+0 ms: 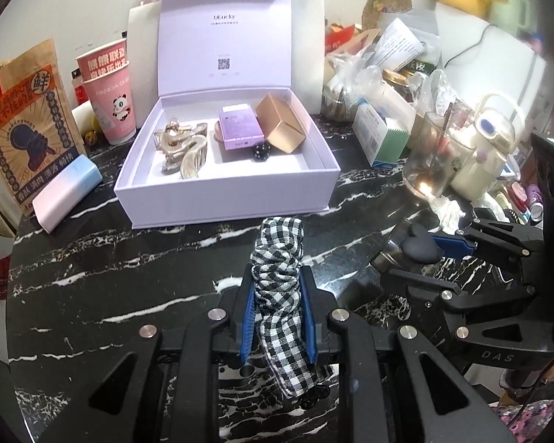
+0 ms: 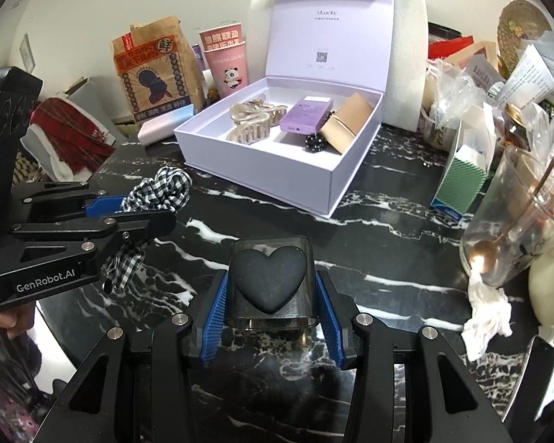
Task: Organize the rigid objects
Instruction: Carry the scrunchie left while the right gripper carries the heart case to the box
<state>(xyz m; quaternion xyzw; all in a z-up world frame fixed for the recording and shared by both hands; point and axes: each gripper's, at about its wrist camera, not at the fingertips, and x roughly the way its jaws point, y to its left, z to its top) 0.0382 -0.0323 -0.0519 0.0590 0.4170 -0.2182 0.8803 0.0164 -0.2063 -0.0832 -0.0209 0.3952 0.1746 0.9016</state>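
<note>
The open lilac cardboard gift box (image 2: 262,173), upper centre of both views, already holds pale translucent claw clips (image 2: 253,122), a purple carton (image 2: 303,114), a gold carton (image 2: 345,122) and a small black dotted piece (image 2: 314,144), so the sorting looks well along. Two items remain outside it. At lower centre, the right gripper (image 2: 271,306) is part-open around a smoky clear case with a black heart (image 2: 267,280), and the left gripper (image 1: 279,317) is clamped tight on a black-and-white gingham scrunchie (image 1: 277,258).

Black-and-white gingham scrunchie (image 1: 277,258); smoky grey case (image 2: 271,284) with a black heart; lilac box (image 1: 225,184) holding a gold carton (image 1: 282,127); black counter (image 1: 129,258) veined white.
</note>
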